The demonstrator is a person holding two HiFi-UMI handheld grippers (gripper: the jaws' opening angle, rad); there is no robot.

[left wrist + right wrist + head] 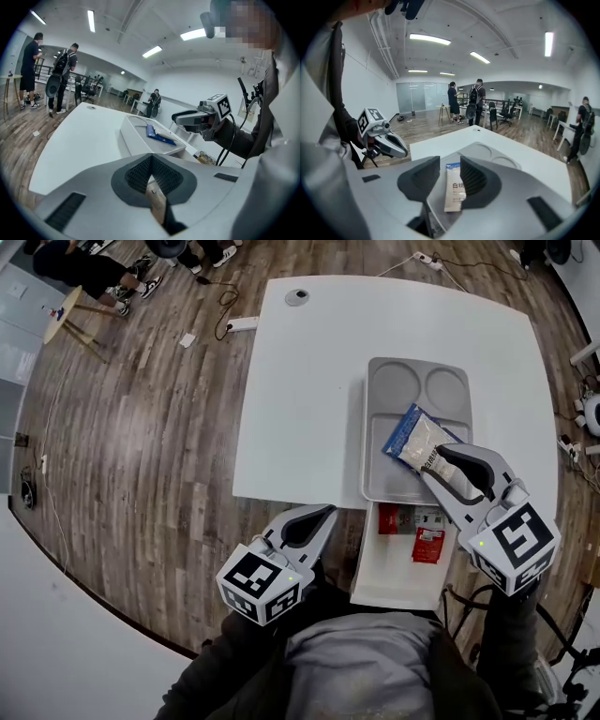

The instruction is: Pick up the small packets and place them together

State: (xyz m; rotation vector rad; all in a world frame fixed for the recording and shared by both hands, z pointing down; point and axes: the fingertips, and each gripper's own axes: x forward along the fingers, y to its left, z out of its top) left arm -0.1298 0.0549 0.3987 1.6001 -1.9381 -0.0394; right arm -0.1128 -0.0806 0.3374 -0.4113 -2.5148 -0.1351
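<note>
The right gripper [441, 461] is straddling a white packet [413, 437] in the tray [392, 476], jaws apart. The left gripper [322, 513] is hanging closed, empty.

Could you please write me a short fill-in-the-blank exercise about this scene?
The white packet lies in the gray ___.
The right gripper has its jaws ___.
The left gripper has its jaws ___.
The packets in the white box are ___.
Missing: tray; open; shut; red.

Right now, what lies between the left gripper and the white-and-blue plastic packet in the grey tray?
Only bare white table and the grey moulded tray's near wall, as the left gripper view shows.
</note>
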